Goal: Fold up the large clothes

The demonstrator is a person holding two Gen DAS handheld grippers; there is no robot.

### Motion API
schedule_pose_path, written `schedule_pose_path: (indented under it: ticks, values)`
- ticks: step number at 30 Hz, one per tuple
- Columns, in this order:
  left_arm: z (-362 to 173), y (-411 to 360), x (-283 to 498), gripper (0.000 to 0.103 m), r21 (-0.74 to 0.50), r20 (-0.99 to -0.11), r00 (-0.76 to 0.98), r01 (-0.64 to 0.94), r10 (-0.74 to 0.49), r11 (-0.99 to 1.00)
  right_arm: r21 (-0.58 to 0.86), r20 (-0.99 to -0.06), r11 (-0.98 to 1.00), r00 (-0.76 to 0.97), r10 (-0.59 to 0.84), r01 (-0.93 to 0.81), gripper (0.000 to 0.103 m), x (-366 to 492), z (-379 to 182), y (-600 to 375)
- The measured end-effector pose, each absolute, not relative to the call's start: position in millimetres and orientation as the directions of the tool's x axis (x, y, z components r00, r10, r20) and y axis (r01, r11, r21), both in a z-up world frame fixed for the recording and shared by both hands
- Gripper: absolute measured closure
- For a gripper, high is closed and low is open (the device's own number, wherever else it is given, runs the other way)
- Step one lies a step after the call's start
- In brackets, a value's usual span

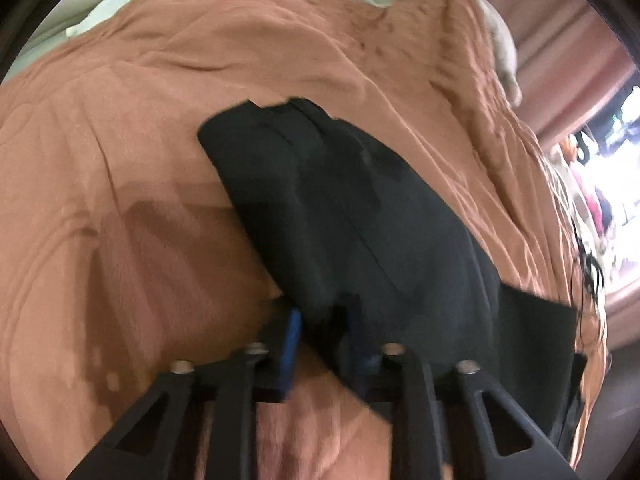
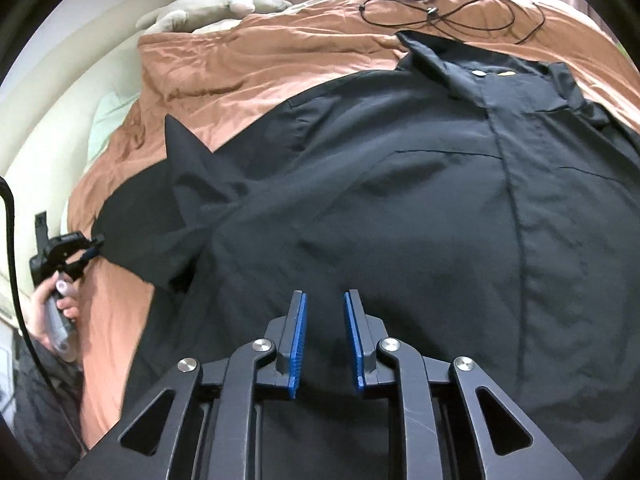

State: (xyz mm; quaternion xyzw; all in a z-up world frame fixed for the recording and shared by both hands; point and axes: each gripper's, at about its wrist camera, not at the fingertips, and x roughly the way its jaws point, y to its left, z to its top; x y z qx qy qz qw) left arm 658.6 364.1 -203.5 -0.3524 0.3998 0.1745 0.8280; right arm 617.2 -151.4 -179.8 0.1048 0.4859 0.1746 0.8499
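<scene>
1. Person's hand [image 2: 48, 312] at the far left of the right wrist view, wrapped round the left gripper's handle; wrist and arm cut off by the frame edge.
2. Left gripper [image 2: 94, 246]: small and blurred here, tips at the cuff end of the sleeve [image 2: 160, 216]. In its own view, blue pads [image 1: 294, 328] have black cloth between them; one pad mostly hidden by folds. Cannot tell whether they press it.
3. Black shirt [image 2: 400, 200] lies front up on the orange bedspread [image 2: 248, 64], collar toward the far edge, hem toward the near edge and hidden under the right gripper.
4. Right gripper [image 2: 325, 300]: fingers narrowly parted over the shirt's lower front, nothing pinched between the pads.
5. Black cable [image 2: 452, 12] coiled near the bedspread's far right corner; dark object beside it hard to identify.
</scene>
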Motion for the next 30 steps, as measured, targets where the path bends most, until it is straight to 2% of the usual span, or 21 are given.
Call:
schedule_pose_path:
  ticks: [1,2,7,13,16,17,18,22,23,24,30]
  values:
    - [-202.1,366.4,659.8,0.100,-0.453,-0.781,0.624,-0.571,0.003,0.685,0.359,-0.788,0.913,0.462,0.407,-0.193,0.084,621.0,-181.0,-147.8]
    - [-199.0,367.4,659.7,0.101,-0.458,-0.776,0.631,-0.568,0.005,0.684,0.376,-0.787,0.908,0.454,0.419,-0.186,0.085,626.1,-182.4,-142.3]
    - [-151.3,358.5,638.2,0.103,-0.477,-0.686,0.727,-0.487,0.036,0.732,0.428,-0.765,0.883,0.444,0.467,-0.192,0.087,642.6,-182.0,-119.7]
    - [-87.6,348.5,612.2,0.103,-0.535,-0.581,0.814,-0.375,-0.007,0.757,0.532,-0.723,0.827,0.411,0.555,-0.180,0.092,659.3,-194.1,-94.8]
    - [-47.5,332.1,601.9,0.103,-0.562,-0.513,0.856,-0.284,-0.058,0.777,0.562,-0.741,0.816,0.356,0.570,-0.137,0.092,667.9,-216.6,-85.7]
    - [-37.3,323.8,599.4,0.103,-0.563,-0.497,0.865,-0.255,-0.076,0.787,0.552,-0.744,0.822,0.362,0.562,-0.141,0.098,669.0,-217.5,-84.9]
    - [-19.9,310.7,595.6,0.103,-0.552,-0.475,0.875,-0.217,-0.090,0.805,0.553,-0.746,0.822,0.355,0.563,-0.140,0.098,668.4,-216.5,-85.5]
    - [28.0,271.9,587.5,0.103,-0.541,-0.401,0.903,-0.097,-0.156,0.835,0.588,-0.729,0.800,0.347,0.589,-0.122,0.098,658.7,-195.6,-103.6]
    - [38.4,261.8,585.8,0.103,-0.540,-0.385,0.906,-0.067,-0.175,0.839,0.586,-0.722,0.801,0.369,0.586,-0.124,0.093,652.4,-186.4,-112.4]
    - [49.3,250.7,585.6,0.103,-0.536,-0.369,0.909,-0.038,-0.194,0.843,0.583,-0.719,0.803,0.382,0.581,-0.124,0.093,647.0,-181.3,-120.5]
    - [91.0,181.0,585.9,0.103,-0.504,-0.324,0.896,0.107,-0.303,0.857,0.587,-0.678,0.800,0.466,0.568,-0.123,0.093,607.9,-143.5,-179.2]
